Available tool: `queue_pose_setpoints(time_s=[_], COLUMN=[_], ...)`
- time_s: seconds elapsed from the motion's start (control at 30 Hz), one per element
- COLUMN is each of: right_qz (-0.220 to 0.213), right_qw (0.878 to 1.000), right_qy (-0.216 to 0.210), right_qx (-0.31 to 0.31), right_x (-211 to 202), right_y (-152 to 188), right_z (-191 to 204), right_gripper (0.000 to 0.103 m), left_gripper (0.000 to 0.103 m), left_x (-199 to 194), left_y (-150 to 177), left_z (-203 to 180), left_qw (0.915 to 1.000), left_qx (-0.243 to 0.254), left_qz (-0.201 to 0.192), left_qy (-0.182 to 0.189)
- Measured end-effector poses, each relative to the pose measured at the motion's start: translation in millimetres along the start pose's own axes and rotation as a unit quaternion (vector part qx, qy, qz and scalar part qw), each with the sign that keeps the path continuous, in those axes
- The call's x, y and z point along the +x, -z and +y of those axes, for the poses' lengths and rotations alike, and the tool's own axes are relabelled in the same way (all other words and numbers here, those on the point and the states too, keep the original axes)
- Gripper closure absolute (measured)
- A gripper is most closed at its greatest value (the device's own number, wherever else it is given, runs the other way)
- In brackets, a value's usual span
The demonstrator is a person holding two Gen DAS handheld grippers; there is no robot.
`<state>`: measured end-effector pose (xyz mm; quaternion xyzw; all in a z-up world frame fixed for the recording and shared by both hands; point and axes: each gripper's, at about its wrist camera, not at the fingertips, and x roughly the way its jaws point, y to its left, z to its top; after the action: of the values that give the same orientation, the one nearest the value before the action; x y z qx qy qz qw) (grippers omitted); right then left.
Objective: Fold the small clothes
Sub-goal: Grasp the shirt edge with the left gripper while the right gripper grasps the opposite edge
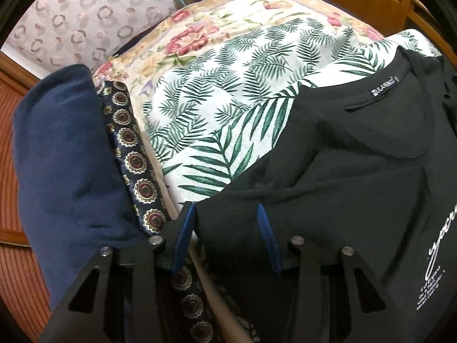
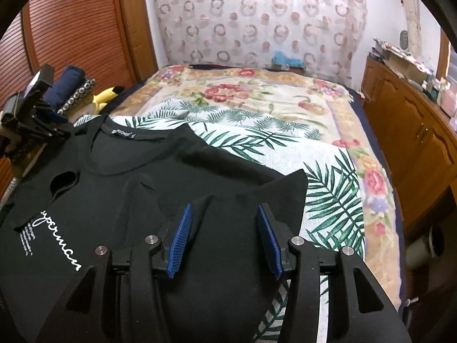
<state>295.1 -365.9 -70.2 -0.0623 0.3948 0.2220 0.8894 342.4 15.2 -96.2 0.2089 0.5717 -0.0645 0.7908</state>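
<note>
right gripper (image 2: pixel 224 214) part-open, straddling black T-shirt (image 2: pixel 160 171) fold

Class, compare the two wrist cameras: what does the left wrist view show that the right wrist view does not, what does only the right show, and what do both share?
Only the left wrist view: the left claw from behind, its blue pads straddling the black T-shirt's edge.

Only the right wrist view: the right claw over the shirt's other side, a yellow plush toy, a wooden cabinet and the shirt's open sleeve.

Both: the T-shirt with neck label and white lettering, the palm-leaf cloth, the floral blanket, the folded navy pile, the patterned curtain.
</note>
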Motion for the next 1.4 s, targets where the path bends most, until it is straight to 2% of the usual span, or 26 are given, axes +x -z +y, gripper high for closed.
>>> queue_pose_setpoints(time_s=[0.1,0.17,0.37,0.43,0.57,0.77,1.0,1.23,1.27,1.3,1.33,1.37,1.4], right_qz=[0.000,0.000,-0.001,-0.004,0.004,0.022,0.042,0.047,0.045,0.043,0.042,0.042,0.039], right_qw=[1.000,1.000,1.000,0.999,0.999,0.999,0.997,0.997,0.997,0.998,0.998,0.999,0.999], right_qy=[-0.004,-0.005,0.017,0.030,0.043,0.046,0.067,0.057,0.052,0.046,0.037,0.029,0.028], right_qx=[0.003,0.004,0.007,0.013,0.020,0.015,0.022,0.039,0.036,0.030,0.024,0.019,0.012], right_x=[-1.4,-2.3,-8.1,-9.8,-8.2,-0.1,7.2,14.1,15.1,15.6,16.4,17.0,15.4], right_y=[-0.6,-0.6,-1.6,-3.5,-5.7,-5.7,-5.6,-5.3,-6.3,-7.0,-7.8,-9.2,-10.6], right_z=[0.9,-0.1,-4.9,-9.3,-17.4,-20.4,-26.5,-37.4,-35.7,-32.7,-29.2,-24.8,-19.2], right_gripper=[0.055,0.055,0.054,0.047,0.045,0.045,0.045,0.045,0.054,0.068,0.076,0.091,0.100], left_gripper=[0.093,0.098,0.100,0.100,0.100,0.100,0.100,0.101,0.101,0.101,0.101,0.101,0.101], left_x=[-1.8,-6.5,-52.3,-69.3,-95.2,-107.1,-102.2,-109.6,-111.4,-112.4,-114.4,-116.8,-120.7], left_y=[2.9,5.8,20.5,27.4,41.4,58.6,71.1,92.3,96.8,99.7,104.2,108.2,113.0], left_z=[6.4,8.6,5.8,7.6,12.2,10.8,12.1,3.7,1.9,0.4,-1.9,-3.9,-6.6], left_qw=[0.9999,0.9996,0.9955,0.9923,0.9859,0.9807,0.9771,0.9723,0.9710,0.9705,0.9696,0.9685,0.9671], left_qx=[-0.013,-0.019,-0.034,-0.045,-0.060,-0.062,-0.076,-0.086,-0.089,-0.089,-0.091,-0.093,-0.093], left_qz=[-0.001,-0.010,-0.088,-0.115,-0.156,-0.184,-0.193,-0.208,-0.212,-0.214,-0.217,-0.221,-0.226], left_qy=[0.011,0.017,-0.006,-0.004,0.009,0.024,0.047,0.062,0.065,0.067,0.068,0.068,0.070])
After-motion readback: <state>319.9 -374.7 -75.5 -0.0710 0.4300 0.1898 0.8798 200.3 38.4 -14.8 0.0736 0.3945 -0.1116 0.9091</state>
